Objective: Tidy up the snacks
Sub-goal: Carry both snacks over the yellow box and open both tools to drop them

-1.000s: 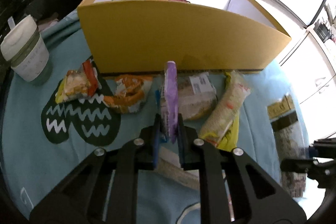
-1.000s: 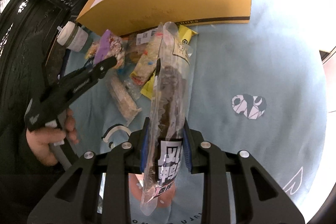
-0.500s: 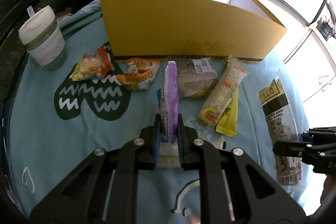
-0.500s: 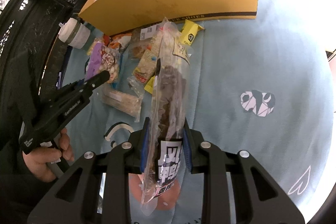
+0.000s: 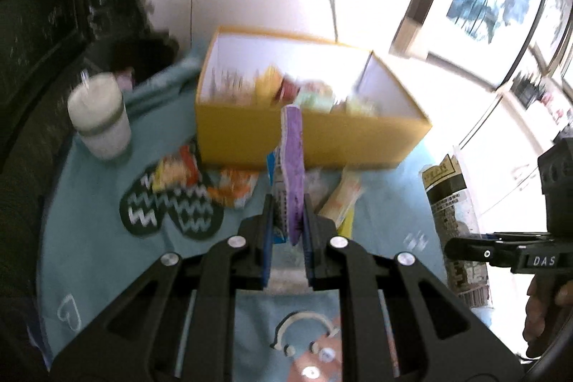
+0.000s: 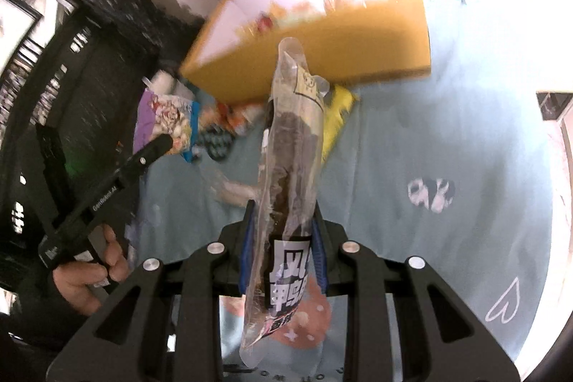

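While we hold one gripper in each hand, both carry a snack above the blue cloth. Our left gripper is closed tight on a thin purple packet, which stands on its edge between the pads and points toward the box. In the right view the same packet shows its printed face, and we see the left hand around the handle. Our right gripper is closed on a long clear bag with dark food inside; the bag stands up from the jaws and its lower end with a black label hangs below them. From the left view this bag is at the right side, with the right hand under it.

Farther on, several snacks lie on the cloth just before the box: an orange packet, a yellow and red one and a pale long one. A white cup stands at the left of the box. Behind them is the yellow box, open at the top, with several snacks already inside, blurred.
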The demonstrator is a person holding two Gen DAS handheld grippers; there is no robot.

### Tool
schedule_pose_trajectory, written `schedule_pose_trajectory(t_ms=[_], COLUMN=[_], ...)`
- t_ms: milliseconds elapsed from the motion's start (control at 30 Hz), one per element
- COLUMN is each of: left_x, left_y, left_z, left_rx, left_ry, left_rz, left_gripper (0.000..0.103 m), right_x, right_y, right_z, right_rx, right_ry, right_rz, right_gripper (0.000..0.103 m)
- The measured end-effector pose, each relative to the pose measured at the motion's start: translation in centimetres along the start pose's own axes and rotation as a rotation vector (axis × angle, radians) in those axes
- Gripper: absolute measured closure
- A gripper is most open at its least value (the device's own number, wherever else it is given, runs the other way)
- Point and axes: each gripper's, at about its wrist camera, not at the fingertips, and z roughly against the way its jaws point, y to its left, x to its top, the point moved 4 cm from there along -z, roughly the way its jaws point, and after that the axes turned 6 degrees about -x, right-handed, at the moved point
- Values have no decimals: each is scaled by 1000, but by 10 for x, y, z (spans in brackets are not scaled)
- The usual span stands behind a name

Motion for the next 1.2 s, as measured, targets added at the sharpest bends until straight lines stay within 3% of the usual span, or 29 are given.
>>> schedule_pose_trajectory(t_ms=[267, 500, 700, 933, 967, 1000, 1033, 1067, 1200], left_x=[84, 166, 204, 223, 225, 227, 226, 223, 213], left_y=[-26, -43, -45, -33, -30, -25, -18, -10, 11], left_z=[40, 49, 33, -3, -11, -26, -38, -43, -49], left_rx=[-34, -39, -18, 16, 18, 14, 37, 88, 93], left_ry=[-154, -235, -239, -208, -196, -158, -122, -123, -88], left_rz=[-34, -73, -87, -79, -71, -54, -33, -10, 14], left_gripper=[90, 90, 90, 89, 81, 65, 17, 6, 6], right_x=[79, 151, 192, 225, 230, 232, 235, 237, 227], right_y=[38, 65, 74, 68, 65, 62, 55, 50, 40], right_z=[78, 120, 117, 78, 70, 66, 60, 56, 49], right_rx=[60, 31, -14, -55, -84, -100, -136, -164, -173], right_ry=[-194, -313, -346, -309, -299, -295, -291, -291, -266], right_rz=[64, 121, 141, 116, 106, 96, 73, 57, 65], right_gripper=[75, 75, 75, 73, 70, 66, 54, 49, 49])
